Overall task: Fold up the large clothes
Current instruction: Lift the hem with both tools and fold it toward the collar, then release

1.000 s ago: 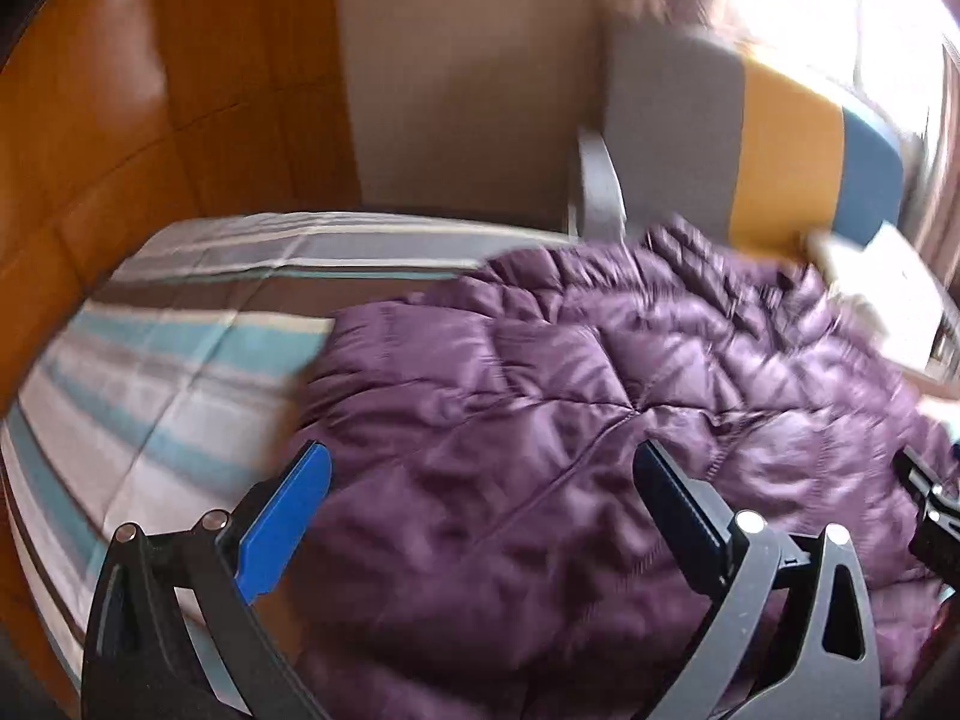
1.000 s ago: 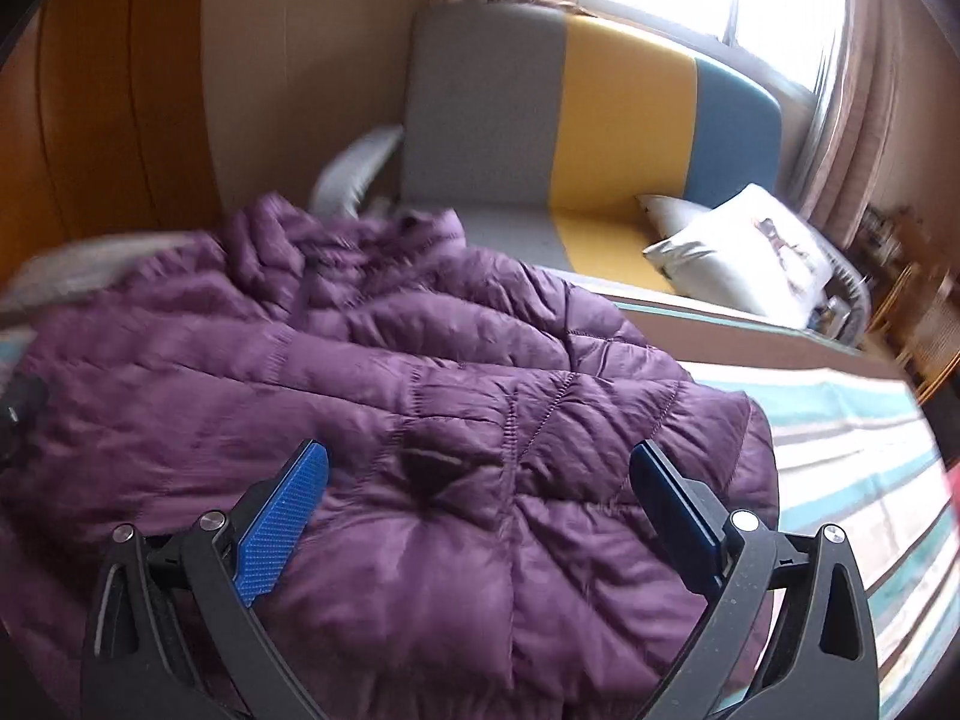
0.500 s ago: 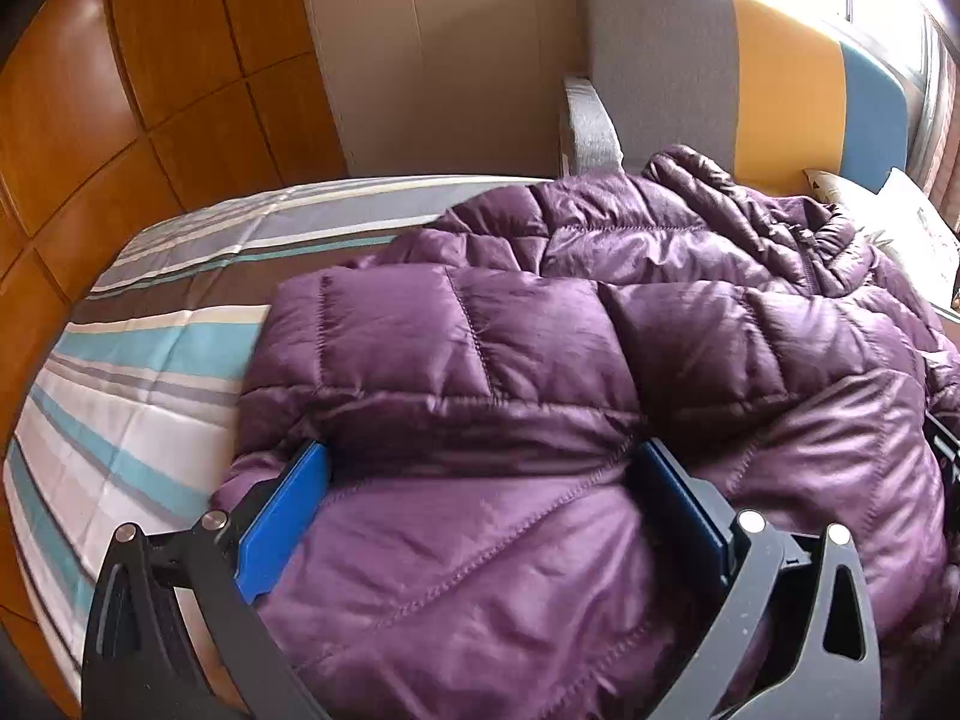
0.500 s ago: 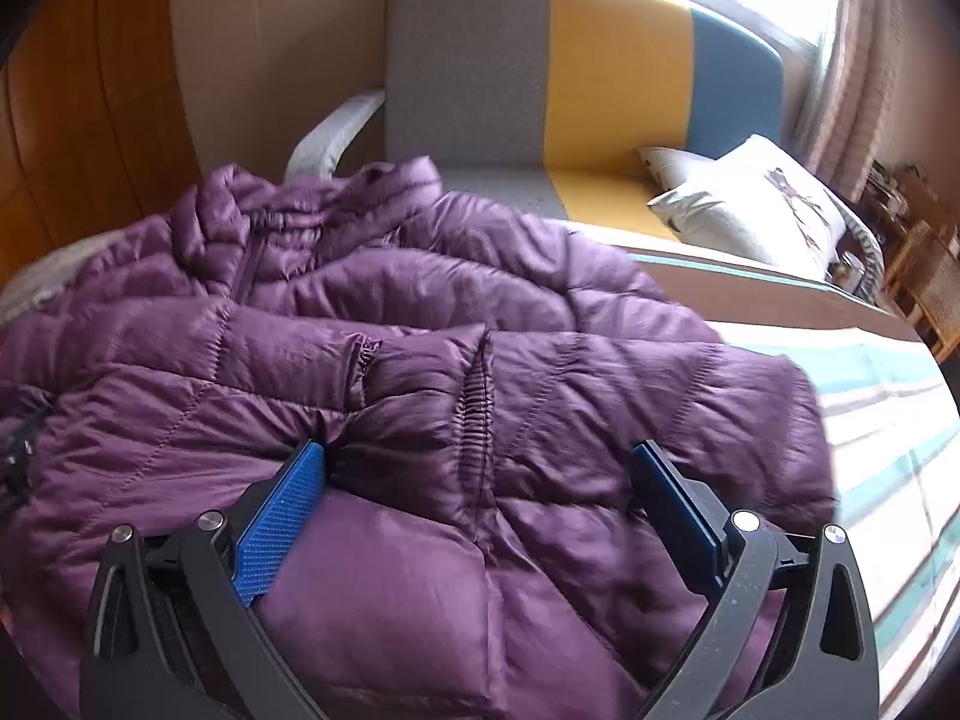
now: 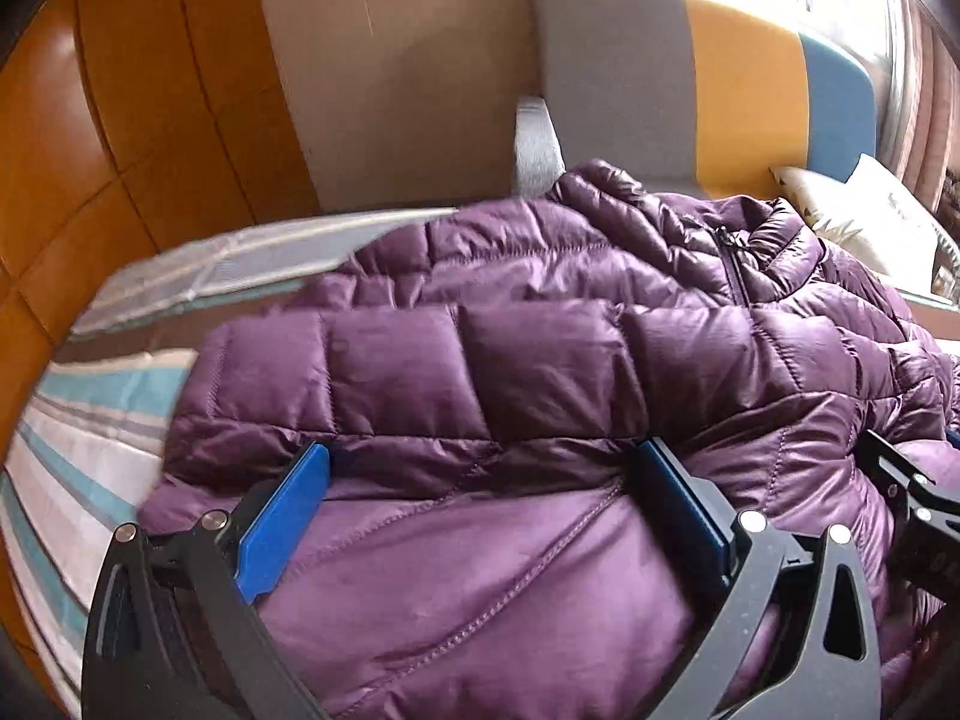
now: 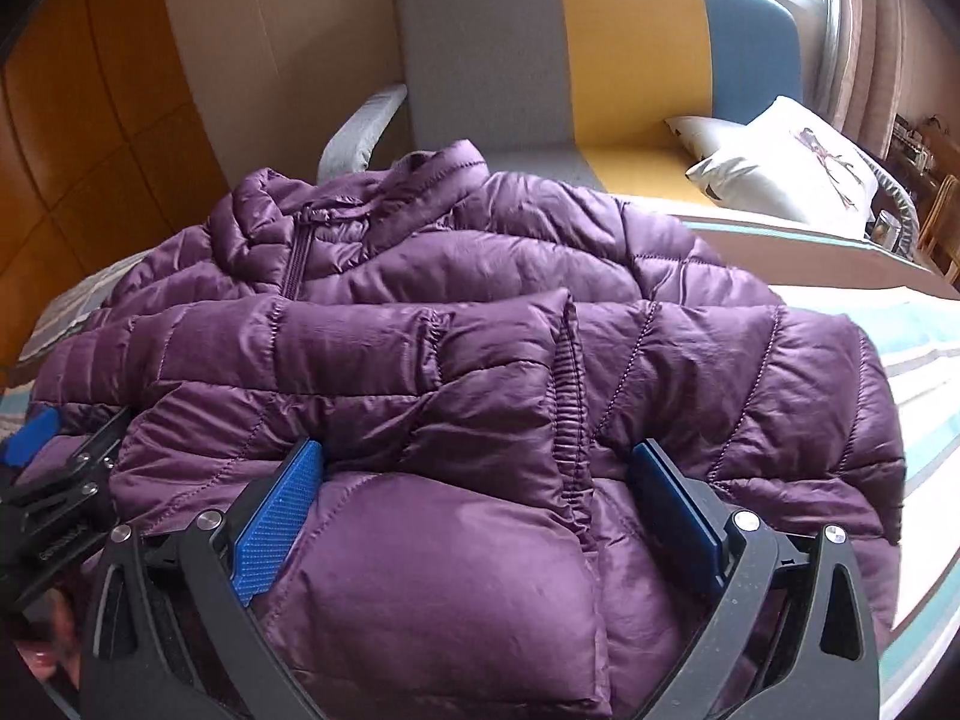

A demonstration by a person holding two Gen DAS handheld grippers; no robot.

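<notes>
Between both wide-spread tongs (image 5: 480,510) (image 6: 474,504) bulges the purple jacket (image 6: 480,324).

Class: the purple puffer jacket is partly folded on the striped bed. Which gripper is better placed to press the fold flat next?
Hard to separate: left gripper and right gripper are open, fingers against the jacket fold. Probably both together.

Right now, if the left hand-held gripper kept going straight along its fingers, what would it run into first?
The left hand-held gripper would meet the purple puffer jacket at once: its folded-over quilted layer lies just ahead of the open fingertips, which look pressed against it already. Exact depth is hard to judge.
</notes>
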